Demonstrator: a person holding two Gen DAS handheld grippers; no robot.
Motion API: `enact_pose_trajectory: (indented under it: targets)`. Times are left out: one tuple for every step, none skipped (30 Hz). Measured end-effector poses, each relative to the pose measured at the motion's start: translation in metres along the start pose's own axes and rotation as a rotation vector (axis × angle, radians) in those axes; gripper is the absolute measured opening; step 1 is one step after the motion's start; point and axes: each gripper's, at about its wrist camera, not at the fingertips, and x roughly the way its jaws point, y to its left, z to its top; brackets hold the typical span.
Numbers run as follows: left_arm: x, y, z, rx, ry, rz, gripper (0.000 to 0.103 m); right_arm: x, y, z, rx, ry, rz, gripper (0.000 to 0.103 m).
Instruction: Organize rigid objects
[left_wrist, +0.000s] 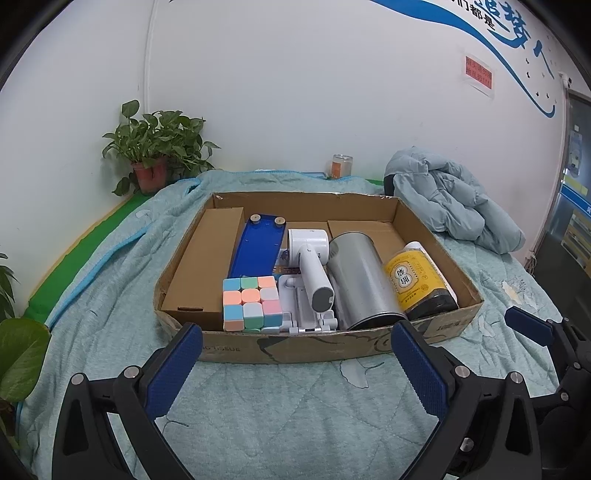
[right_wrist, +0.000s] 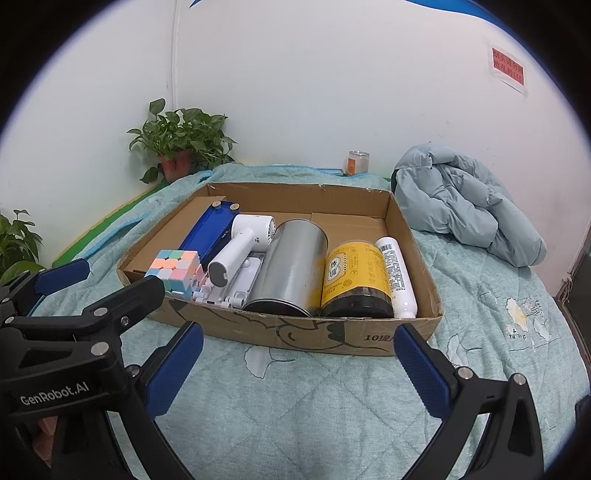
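Note:
A shallow cardboard box (left_wrist: 207, 338) (right_wrist: 258, 328) sits on a teal quilt. Inside lie a brown carton (left_wrist: 207, 266), a blue tray (left_wrist: 256, 245) (right_wrist: 207, 230), a pastel cube (left_wrist: 249, 301) (right_wrist: 175, 267), a white handheld fan (left_wrist: 312, 266) (right_wrist: 240, 247) on a white stand, a metal can (left_wrist: 360, 277) (right_wrist: 291, 264), a yellow-labelled jar (left_wrist: 415, 278) (right_wrist: 354, 277) and a white tube (right_wrist: 397, 275). My left gripper (left_wrist: 295, 354) (right_wrist: 66, 280) is open and empty before the box's front wall. My right gripper (right_wrist: 299, 358) (left_wrist: 524, 325) is open and empty beside it.
A light blue jacket (left_wrist: 450, 199) (right_wrist: 465, 206) lies bunched at the back right. A potted plant (left_wrist: 155, 151) (right_wrist: 181, 140) stands in the back left corner, with a glass jar (left_wrist: 341, 166) (right_wrist: 358, 162) by the wall. More leaves (left_wrist: 18, 354) show at the left edge.

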Motion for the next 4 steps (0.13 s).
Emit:
enact_pose_trajectory:
  targets:
    - [0.0005, -0.0003, -0.0005, 0.003, -0.008, 0.005, 0.103, 0.0007, -0.0006, 0.0001, -0.001, 0.0, 0.0, 0.103]
    - [0.0016, 0.0, -0.0003, 0.005, -0.009, 0.005, 0.103, 0.0013, -0.0012, -0.0001, -0.003, 0.0, -0.001, 0.103]
    - [0.0025, -0.0006, 0.0004, 0.005, -0.006, 0.001, 0.103, 0.002, -0.0011, 0.0001, -0.003, 0.0, -0.001, 0.103]
    - [0.0039, 0.0005, 0.0014, 0.0, 0.0, -0.012, 0.103, 0.0028, -0.002, 0.0002, -0.002, 0.001, 0.001, 0.103]
